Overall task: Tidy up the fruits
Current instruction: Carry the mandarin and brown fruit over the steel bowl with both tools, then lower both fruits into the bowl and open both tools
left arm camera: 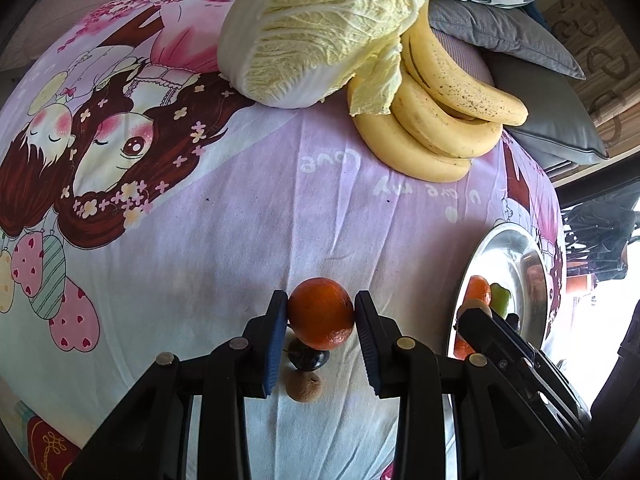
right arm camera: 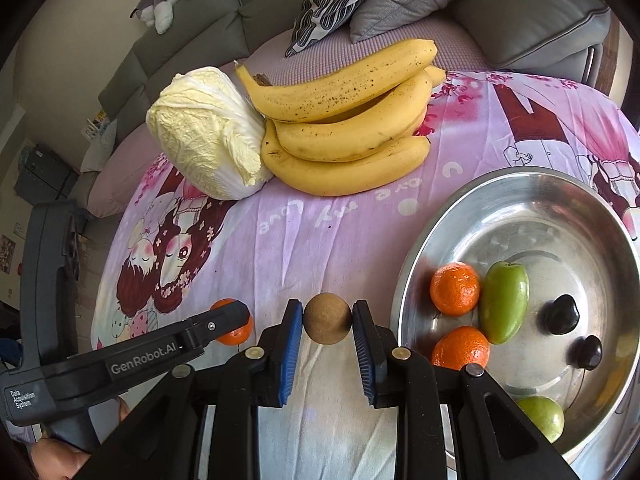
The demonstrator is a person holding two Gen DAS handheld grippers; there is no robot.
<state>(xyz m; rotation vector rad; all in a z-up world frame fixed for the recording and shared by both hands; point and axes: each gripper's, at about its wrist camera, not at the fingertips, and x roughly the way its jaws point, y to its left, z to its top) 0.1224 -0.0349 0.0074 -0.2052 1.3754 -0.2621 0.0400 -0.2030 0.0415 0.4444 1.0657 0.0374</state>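
My left gripper (left arm camera: 321, 314) is shut on an orange (left arm camera: 321, 313) and holds it above the cloth; it also shows in the right wrist view (right arm camera: 234, 330). Under it lie a dark cherry (left arm camera: 308, 358) and a brown round fruit (left arm camera: 304, 387). My right gripper (right arm camera: 327, 319) is shut on a brown round fruit (right arm camera: 327, 319), just left of the steel bowl (right arm camera: 520, 192). The bowl holds two oranges (right arm camera: 455, 289), a green fruit (right arm camera: 503, 302), two dark cherries (right arm camera: 563, 314) and another green fruit (right arm camera: 542, 416).
A bunch of bananas (right arm camera: 348, 128) and a napa cabbage (right arm camera: 204, 136) lie at the far side of the pink cartoon cloth (right arm camera: 280, 248). A grey sofa with cushions (right arm camera: 400, 4) stands behind. The steel bowl also shows in the left wrist view (left arm camera: 508, 256).
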